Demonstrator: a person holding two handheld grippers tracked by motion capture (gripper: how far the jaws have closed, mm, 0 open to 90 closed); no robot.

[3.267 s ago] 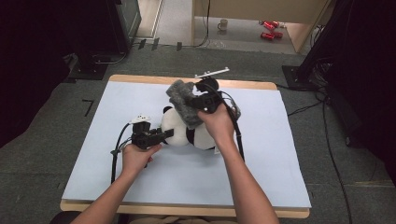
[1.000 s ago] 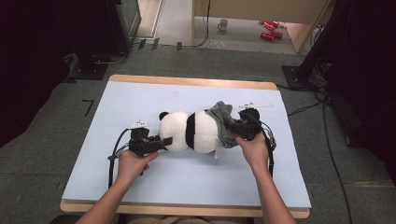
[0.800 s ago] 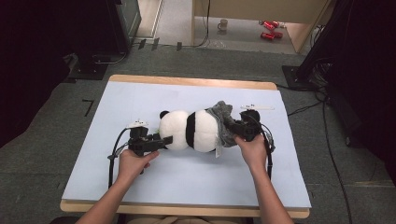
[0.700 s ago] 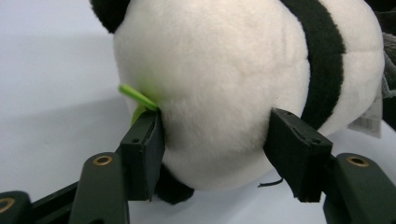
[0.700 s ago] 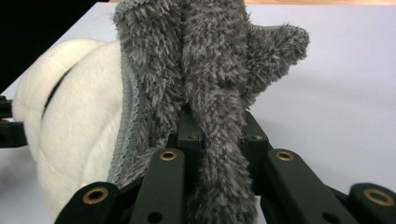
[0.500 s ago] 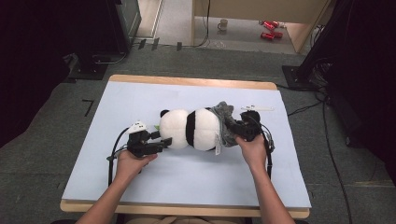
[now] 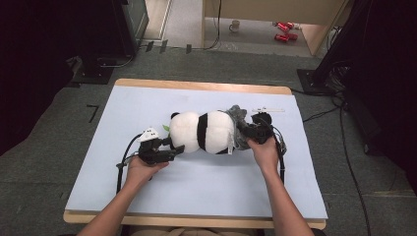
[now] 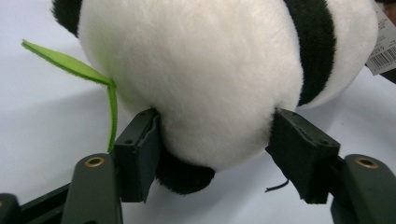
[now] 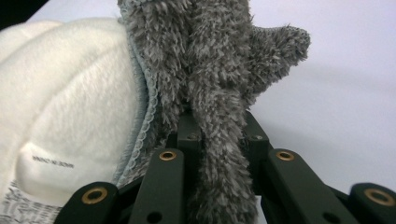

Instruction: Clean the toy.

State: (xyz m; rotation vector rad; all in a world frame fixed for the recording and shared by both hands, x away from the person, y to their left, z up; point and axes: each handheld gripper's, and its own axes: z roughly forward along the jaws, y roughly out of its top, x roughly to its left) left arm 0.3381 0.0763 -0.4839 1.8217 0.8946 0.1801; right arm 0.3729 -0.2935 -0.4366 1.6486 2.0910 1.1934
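White plush fills my left side: the black-and-white stuffed panda toy (image 7: pixel 202 132) lies on its side across the middle of the pale blue table (image 7: pixel 147 196). My left tool (image 7: pixel 172 147) sits at the head end. Its jaws have just been opening and now stand apart around the round white head, with the pads (image 8: pixel 140 147) brushing the fur but not pressing in. A thin green felt leaf (image 8: pixel 70 63) sticks out just beside the near pad.

Risk there: if I close again the pad may catch the leaf instead of the head, or slide off the rounded fur.

Moving right, a barcode tag (image 8: pixel 383 51) hangs off the body. At the far end the shaggy grey fleece garment (image 9: pixel 215 70) bunches over the panda's rear. My right tool (image 9: pixel 219 140) is clamped tight on a fold of it.

Risk: with the head end loose, pulling on the fleece could drag the whole toy along the table rather than shift the garment. The fold may also slip out.
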